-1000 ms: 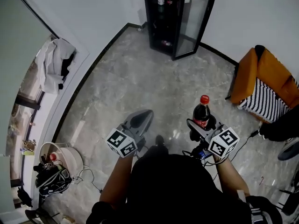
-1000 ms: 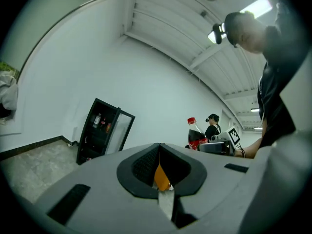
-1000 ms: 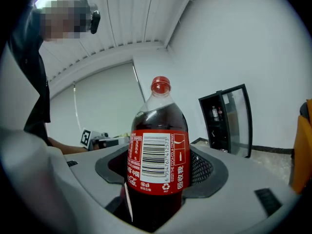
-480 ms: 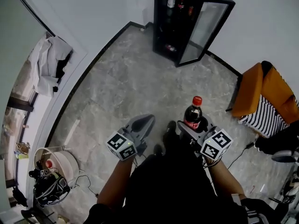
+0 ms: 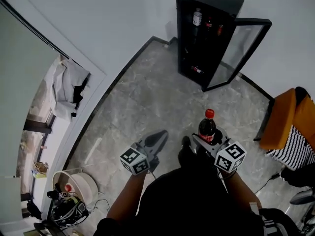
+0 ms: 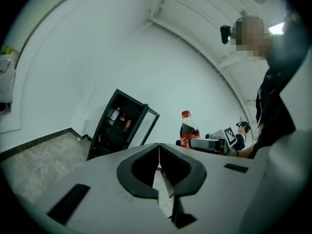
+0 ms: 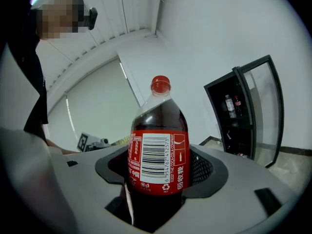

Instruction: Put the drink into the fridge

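A cola bottle (image 5: 206,126) with a red cap and red label stands upright in my right gripper (image 5: 210,140), which is shut on its body. In the right gripper view the bottle (image 7: 158,152) fills the space between the jaws of the right gripper (image 7: 159,177). My left gripper (image 5: 158,137) is held beside it at the left, shut and holding nothing; its jaws meet tip to tip in the left gripper view (image 6: 159,148). The black fridge (image 5: 205,36) stands ahead against the white wall, with its glass door (image 5: 242,50) swung open to the right.
A few bottles (image 5: 197,17) stand on the fridge's upper shelf. An orange chair with a striped cushion (image 5: 294,129) stands at the right. Clothes (image 5: 69,88) lie on the window ledge at the left. A white bucket (image 5: 81,185) and tangled gear (image 5: 66,209) sit on the floor at the lower left.
The fridge has drawn nearer and sits lower and further right in the head view. Both grippers keep their pose, with the bottle still held upright.
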The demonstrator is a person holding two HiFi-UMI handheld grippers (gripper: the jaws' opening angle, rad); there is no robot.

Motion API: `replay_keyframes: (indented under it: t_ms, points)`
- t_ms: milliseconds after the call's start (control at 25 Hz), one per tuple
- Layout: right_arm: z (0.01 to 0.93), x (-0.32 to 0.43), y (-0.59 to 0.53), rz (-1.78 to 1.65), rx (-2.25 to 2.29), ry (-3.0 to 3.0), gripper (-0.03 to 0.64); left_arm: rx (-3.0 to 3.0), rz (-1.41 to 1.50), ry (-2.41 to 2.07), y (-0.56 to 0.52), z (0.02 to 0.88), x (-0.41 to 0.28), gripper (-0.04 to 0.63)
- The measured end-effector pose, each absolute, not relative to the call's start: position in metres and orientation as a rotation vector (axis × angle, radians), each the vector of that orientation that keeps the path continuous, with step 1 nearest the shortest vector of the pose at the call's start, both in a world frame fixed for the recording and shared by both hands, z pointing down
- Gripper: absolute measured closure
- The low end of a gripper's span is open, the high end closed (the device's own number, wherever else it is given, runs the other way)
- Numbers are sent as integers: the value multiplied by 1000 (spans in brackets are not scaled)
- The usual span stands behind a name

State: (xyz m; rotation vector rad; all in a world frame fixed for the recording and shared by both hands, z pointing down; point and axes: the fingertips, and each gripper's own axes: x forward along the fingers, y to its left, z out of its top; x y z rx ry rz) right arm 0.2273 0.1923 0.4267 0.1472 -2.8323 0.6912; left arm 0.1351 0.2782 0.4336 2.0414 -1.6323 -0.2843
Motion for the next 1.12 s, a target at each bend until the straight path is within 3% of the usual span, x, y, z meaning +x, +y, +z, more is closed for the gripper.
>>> replay_keyframes:
  t_ms: [240, 600, 1120]
  points:
    - [421, 162, 112, 517, 99, -2856, 304, 2076, -209, -1670, 198, 415, 77, 583]
    - [433, 88, 51, 538, 150, -2832, 304, 2099, -187, -1599, 141, 427, 12, 583]
    - [432, -38, -52, 463, 614, -2809, 304, 2311, -180, -1280, 17, 439, -129, 584]
